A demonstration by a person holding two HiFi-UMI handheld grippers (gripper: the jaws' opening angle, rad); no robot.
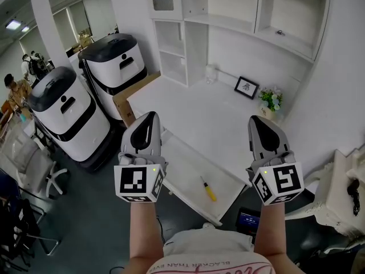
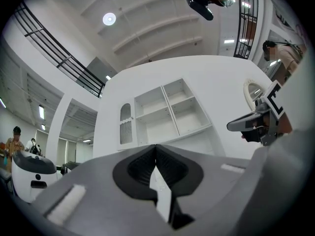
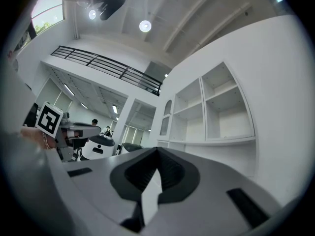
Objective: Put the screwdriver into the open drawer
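A yellow-handled screwdriver (image 1: 207, 190) lies inside the open white drawer (image 1: 181, 160), pulled out from the front of the white desk (image 1: 194, 110). My left gripper (image 1: 149, 116) and my right gripper (image 1: 255, 120) are both held up above the desk front, on either side of the drawer and well apart from the screwdriver. In the left gripper view, the left gripper (image 2: 156, 146) has its jaws closed tip to tip with nothing between them. The right gripper (image 3: 157, 150) looks the same in its own view. Both point toward the wall shelves (image 1: 239, 10).
Two white and black machines (image 1: 63, 113) (image 1: 117, 64) stand left of the desk, beside a cardboard box (image 1: 128, 99). A small picture frame (image 1: 246, 87) and a potted plant (image 1: 271, 99) sit at the desk's back right. A chair (image 1: 28, 164) is at far left.
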